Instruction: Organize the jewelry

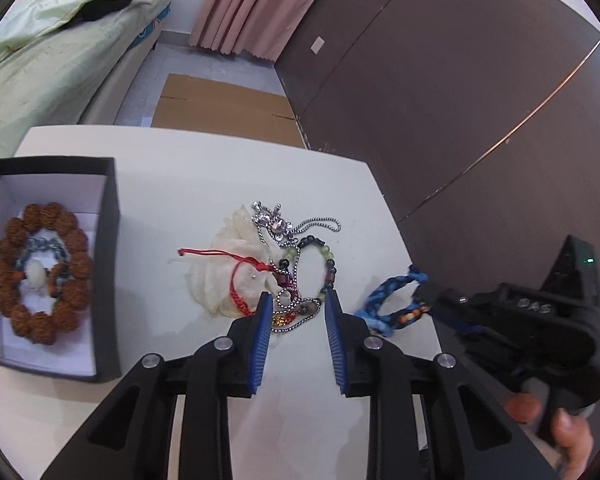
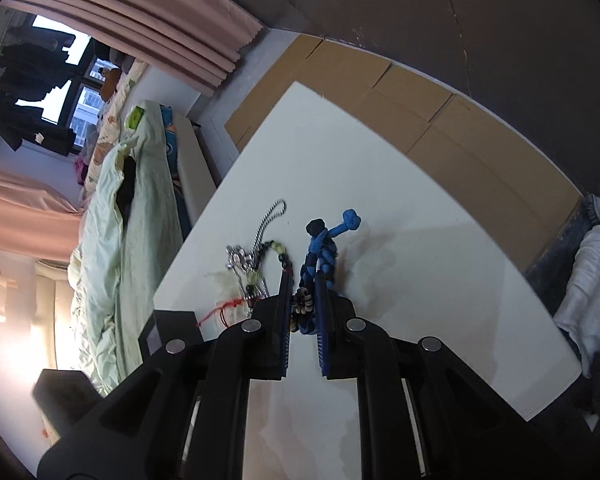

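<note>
A pile of jewelry lies mid-table: a silver chain [image 1: 288,226], a green-and-black bead bracelet [image 1: 327,264], a red cord bracelet [image 1: 240,280] and a white cloth pouch [image 1: 228,268]. My left gripper [image 1: 296,312] is open just above the pile's near end. My right gripper [image 2: 303,280] is shut on a blue braided bracelet [image 2: 320,248], which also shows in the left wrist view [image 1: 384,304], held to the right of the pile. A black box [image 1: 108,248] at the left holds a brown bead bracelet [image 1: 40,272].
The white table [image 1: 204,176] ends near a dark wall on the right. Flattened cardboard [image 1: 224,104] lies on the floor beyond it. A bed with green bedding [image 1: 40,60] stands at the left.
</note>
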Demonstrator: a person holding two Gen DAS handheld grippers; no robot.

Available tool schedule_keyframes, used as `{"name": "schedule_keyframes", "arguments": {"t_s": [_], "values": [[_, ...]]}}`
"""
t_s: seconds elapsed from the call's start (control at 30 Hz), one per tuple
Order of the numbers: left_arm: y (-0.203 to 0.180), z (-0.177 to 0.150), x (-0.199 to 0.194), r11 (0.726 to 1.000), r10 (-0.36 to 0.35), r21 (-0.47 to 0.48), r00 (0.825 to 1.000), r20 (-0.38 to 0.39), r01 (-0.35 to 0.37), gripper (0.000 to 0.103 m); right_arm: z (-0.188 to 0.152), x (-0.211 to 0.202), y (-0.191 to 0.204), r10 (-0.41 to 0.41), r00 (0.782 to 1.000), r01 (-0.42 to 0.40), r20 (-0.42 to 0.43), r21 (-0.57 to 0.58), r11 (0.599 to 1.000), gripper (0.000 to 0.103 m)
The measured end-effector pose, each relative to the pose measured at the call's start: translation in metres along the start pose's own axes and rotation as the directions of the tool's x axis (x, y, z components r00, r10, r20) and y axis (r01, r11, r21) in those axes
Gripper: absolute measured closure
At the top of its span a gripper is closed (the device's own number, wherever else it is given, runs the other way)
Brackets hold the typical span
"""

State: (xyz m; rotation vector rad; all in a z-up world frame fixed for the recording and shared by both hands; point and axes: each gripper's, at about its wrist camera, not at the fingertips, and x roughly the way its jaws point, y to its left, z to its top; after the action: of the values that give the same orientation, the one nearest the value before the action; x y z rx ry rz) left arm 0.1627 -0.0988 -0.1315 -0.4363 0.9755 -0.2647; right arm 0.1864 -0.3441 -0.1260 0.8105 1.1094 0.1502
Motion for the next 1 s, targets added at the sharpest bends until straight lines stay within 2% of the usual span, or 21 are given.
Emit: {"name": "schedule_keyframes", "arguments": {"t_s": [0.2, 0.37, 0.5, 0.57, 0.7, 0.83, 0.97, 1.0], "values": [[-0.009, 0.012, 0.022, 1.000, -0.009, 0.002, 1.000, -0.019, 0.009, 0.079, 0.012, -0.003, -0.010, 0.034, 0.999, -0.034, -0.008, 0.047, 0.998, 0.091], [-0.030, 0.017, 0.048, 0.998, -0.012, 0.055, 0.997, -0.071, 0.016, 0.079, 0.022, -0.005, -0.018, 0.056, 0.998, -0.055, -0.011, 0.088, 0.995, 0.091], [-0.042, 0.019, 0.072, 0.997, 0.012, 0.082, 0.993, -0.114, -0.002, 0.079, 0.028, -0.010, -0.025, 0.071, 0.997, -0.070, -0.011, 0.100, 0.992, 0.091], [-0.046, 0.020, 0.078, 0.995, 0.034, 0.097, 0.992, -0.121, -0.022, 0.079, 0.031, -0.013, -0.030, 0.079, 0.997, -0.078, -0.008, 0.114, 0.990, 0.091], [-0.058, 0.017, 0.093, 0.979, 0.138, 0.169, 0.981, -0.133, -0.114, 0.079, 0.032, -0.016, -0.035, 0.089, 0.996, -0.088, -0.003, 0.140, 0.986, 0.091], [-0.073, 0.010, 0.099, 0.940, 0.235, 0.278, 0.966, -0.112, -0.196, 0.080, 0.033, -0.014, -0.035, 0.099, 0.995, -0.096, -0.010, 0.151, 0.984, 0.091], [-0.079, 0.007, 0.105, 0.896, 0.324, 0.345, 0.942, -0.083, -0.278, 0.098, 0.030, -0.012, -0.034, 0.119, 0.993, -0.114, -0.023, 0.162, 0.980, 0.091], [-0.078, 0.007, 0.106, 0.897, 0.320, 0.349, 0.944, -0.084, -0.273, 0.098, 0.030, -0.011, -0.034, 0.124, 0.992, -0.118, -0.026, 0.164, 0.979, 0.091]]}}
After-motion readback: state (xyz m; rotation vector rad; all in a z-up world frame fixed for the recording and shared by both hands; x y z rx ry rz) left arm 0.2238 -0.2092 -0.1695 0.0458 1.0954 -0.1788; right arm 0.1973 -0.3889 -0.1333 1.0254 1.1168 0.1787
